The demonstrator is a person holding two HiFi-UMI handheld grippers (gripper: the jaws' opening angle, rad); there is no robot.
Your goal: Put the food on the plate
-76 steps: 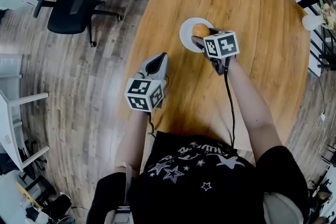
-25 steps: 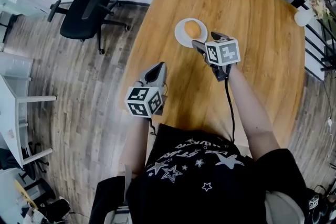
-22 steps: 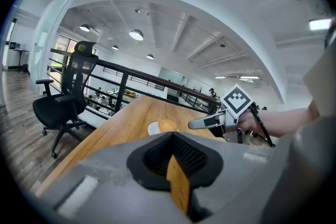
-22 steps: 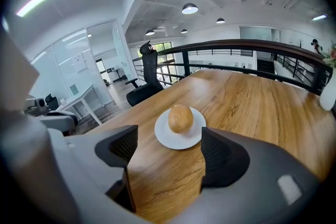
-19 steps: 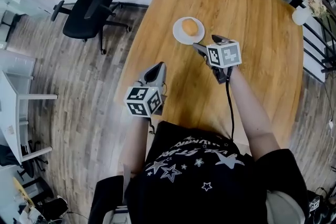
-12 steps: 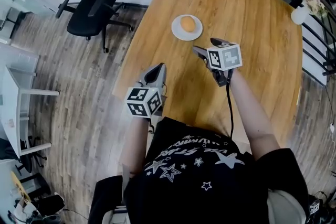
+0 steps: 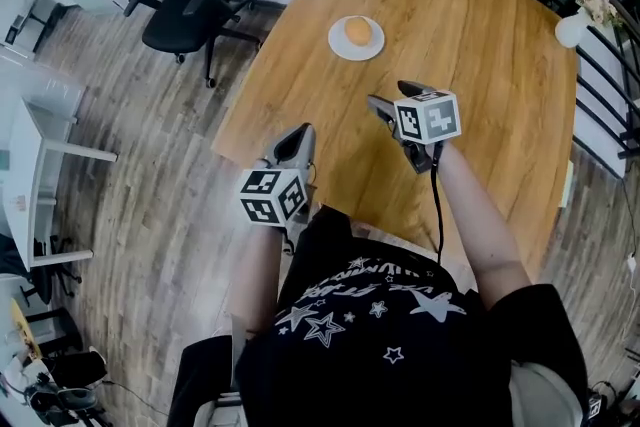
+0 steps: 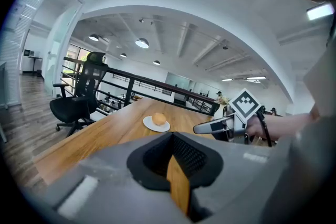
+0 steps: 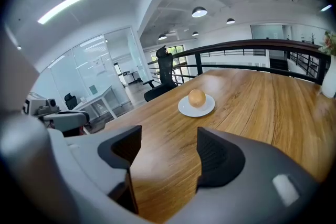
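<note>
A round orange piece of food (image 7: 358, 31) lies on a small white plate (image 7: 340, 46) toward the far side of the wooden table (image 7: 480, 45). My right gripper (image 7: 388, 96) hovers over the table well short of the plate. It is open and empty, and its jaws have just been closing a little. In the right gripper view the food (image 9: 197, 97) and plate (image 9: 185, 109) lie ahead beyond the open right gripper (image 9: 168, 147). My left gripper (image 7: 298, 137) hangs at the table's near left edge, shut to a thin slit with nothing in it. From there the food (image 8: 159, 119) looks far off.
A black office chair (image 7: 190, 10) stands on the floor left of the table, with a railing behind it. A white vase with flowers (image 7: 572, 27) sits at the table's far right edge. A white desk (image 7: 45, 165) is at the far left.
Both grippers have drawn back from the plate toward the person. The right one, beside the food three seconds ago, is now well short of it. The food stays on the plate.
</note>
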